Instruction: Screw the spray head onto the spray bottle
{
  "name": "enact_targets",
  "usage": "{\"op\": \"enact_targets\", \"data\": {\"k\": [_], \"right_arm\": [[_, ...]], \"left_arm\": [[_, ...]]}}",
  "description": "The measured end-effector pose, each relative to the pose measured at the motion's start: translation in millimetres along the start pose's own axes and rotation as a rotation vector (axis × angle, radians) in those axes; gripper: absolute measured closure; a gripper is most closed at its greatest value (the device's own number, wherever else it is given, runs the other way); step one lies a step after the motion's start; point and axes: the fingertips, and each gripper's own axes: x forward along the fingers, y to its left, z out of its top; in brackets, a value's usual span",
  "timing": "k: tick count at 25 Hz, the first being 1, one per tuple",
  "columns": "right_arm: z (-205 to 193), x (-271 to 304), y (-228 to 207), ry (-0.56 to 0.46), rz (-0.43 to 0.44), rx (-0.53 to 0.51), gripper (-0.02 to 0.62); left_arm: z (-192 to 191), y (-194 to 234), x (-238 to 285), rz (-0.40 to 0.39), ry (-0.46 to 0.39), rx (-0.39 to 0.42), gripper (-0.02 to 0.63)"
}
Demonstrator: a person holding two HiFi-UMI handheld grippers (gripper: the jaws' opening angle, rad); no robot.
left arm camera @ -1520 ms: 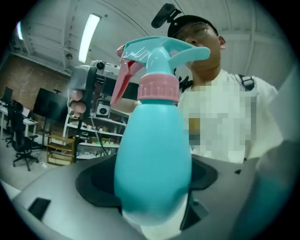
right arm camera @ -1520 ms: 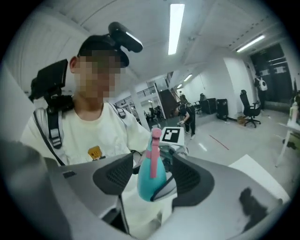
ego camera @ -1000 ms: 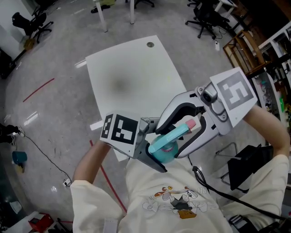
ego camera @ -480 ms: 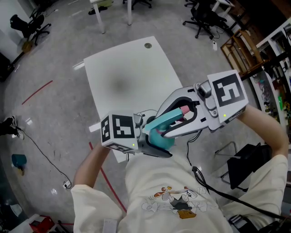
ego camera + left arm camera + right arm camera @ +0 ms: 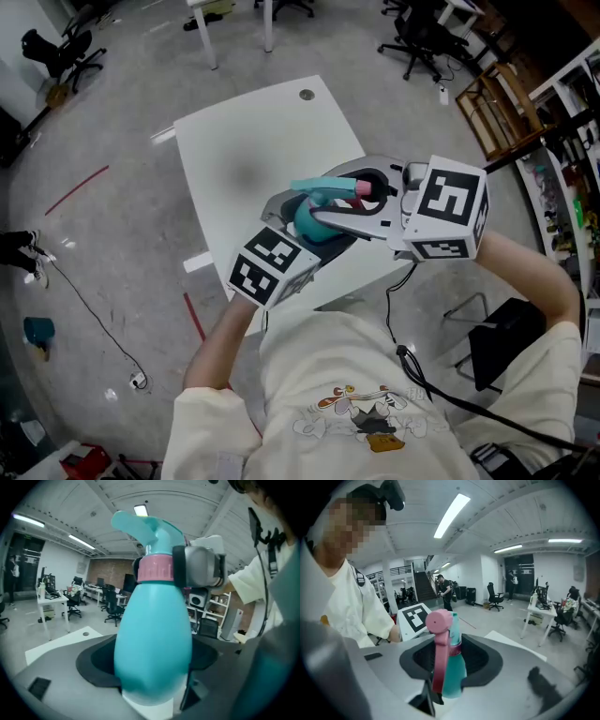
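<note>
The teal spray bottle (image 5: 152, 639) stands upright between the jaws of my left gripper (image 5: 154, 691), which is shut on its body. Its teal spray head (image 5: 140, 524) sits on the neck with a pink collar (image 5: 155, 569). My right gripper (image 5: 443, 688) is shut on the spray head (image 5: 452, 663), with the pink trigger and nozzle (image 5: 439, 634) facing its camera. In the head view the two grippers meet over the near edge of the white table (image 5: 253, 141). There the bottle (image 5: 307, 223) is in the left gripper (image 5: 302, 236) and the right gripper (image 5: 319, 208) reaches in from the right.
The white table has a round cable hole (image 5: 305, 94) at its far edge. Office chairs (image 5: 417, 37) and a wooden rack (image 5: 497, 98) stand beyond it on the grey floor. A black cable (image 5: 441, 394) hangs down from the right gripper across the person's shirt.
Both grippers have lifted away from the person's chest to over the table edge. The right gripper's jaws have closed on the spray head. The head has swung round to point left.
</note>
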Motion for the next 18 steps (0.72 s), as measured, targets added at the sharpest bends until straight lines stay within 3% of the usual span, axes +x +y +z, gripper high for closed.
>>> {"op": "enact_targets", "data": {"k": [5,10,12,13,15,18], "right_arm": [[1.1,4.4,-14.9,-0.028,-0.185,-0.032,0.463],[4.2,3.9,-22.6,-0.061,-0.280,-0.005,0.463],[1.2,5.1,-22.7,-0.066,-0.246,0.043,0.452],[-1.9,5.0,-20.9,-0.062,-0.214,0.062,0.411],[-8.0,1.4,-15.5,-0.052,-0.149,0.079,0.370],[-10.1,-6.2,-1.5,-0.055,-0.027,0.078,0.362]], "left_arm": [[4.1,27.4,4.6,0.207,-0.031,-0.019,0.201],[9.1,38.8,5.7,0.289,-0.055,-0.033,0.201],[9.6,40.7,7.4,0.277,-0.061,-0.040,0.201],[9.3,40.6,8.6,0.255,-0.064,-0.039,0.201],[7.2,39.8,9.2,0.195,-0.065,-0.024,0.201],[-1.2,39.3,1.3,0.082,-0.057,0.021,0.201]]}}
